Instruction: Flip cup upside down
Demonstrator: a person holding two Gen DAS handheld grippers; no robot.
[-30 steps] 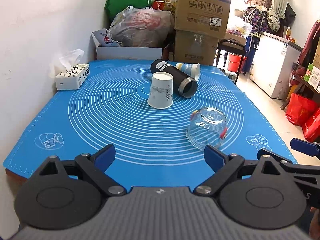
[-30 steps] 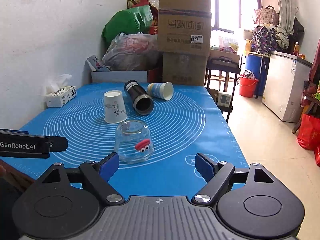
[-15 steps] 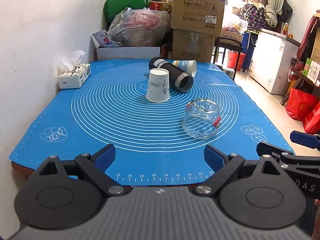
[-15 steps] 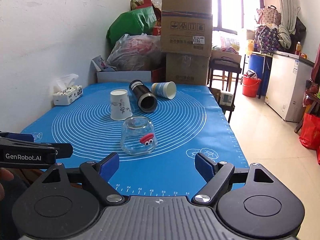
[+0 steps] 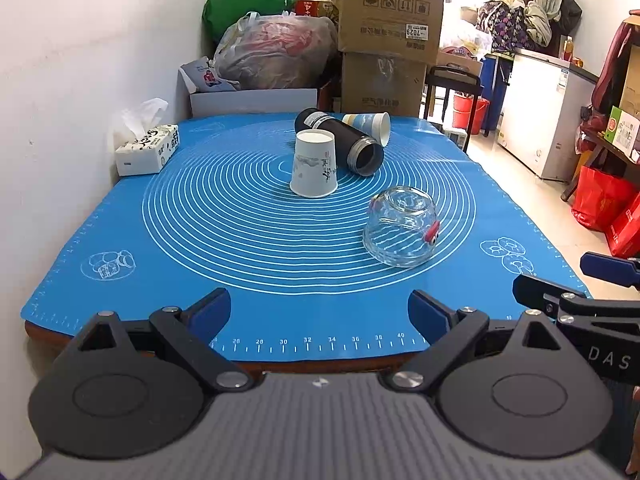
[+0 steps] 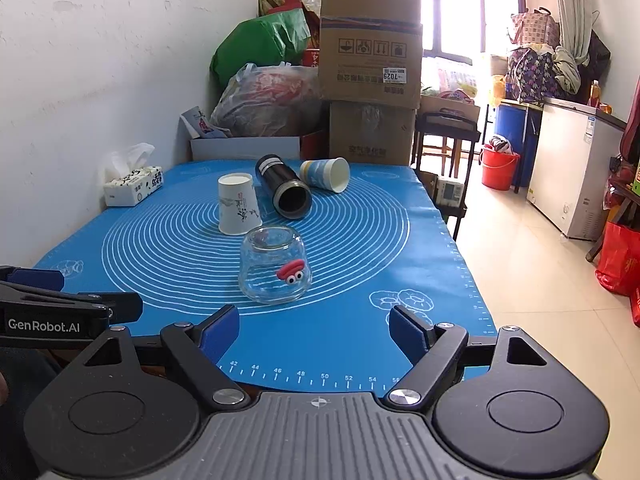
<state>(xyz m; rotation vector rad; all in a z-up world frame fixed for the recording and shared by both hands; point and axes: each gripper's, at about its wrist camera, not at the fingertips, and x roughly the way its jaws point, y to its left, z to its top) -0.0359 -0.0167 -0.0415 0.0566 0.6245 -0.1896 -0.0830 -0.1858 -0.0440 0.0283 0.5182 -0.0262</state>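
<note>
A clear glass cup (image 5: 402, 226) with a red figure on its side stands upside down on the blue mat (image 5: 200, 240); it also shows in the right wrist view (image 6: 274, 266). A white paper cup (image 5: 314, 168) stands upside down behind it, also in the right wrist view (image 6: 239, 209). My left gripper (image 5: 320, 316) is open and empty at the mat's near edge. My right gripper (image 6: 316, 332) is open and empty, just in front of the glass cup.
A black flask (image 5: 340, 142) and a blue-striped paper cup (image 5: 370, 124) lie on their sides at the back of the mat. A tissue box (image 5: 146, 148) sits by the left wall. Boxes and bags (image 5: 390, 40) pile up behind the table.
Both grippers have drawn back from the table; the mat's near edge now shows. The cups have not moved.
</note>
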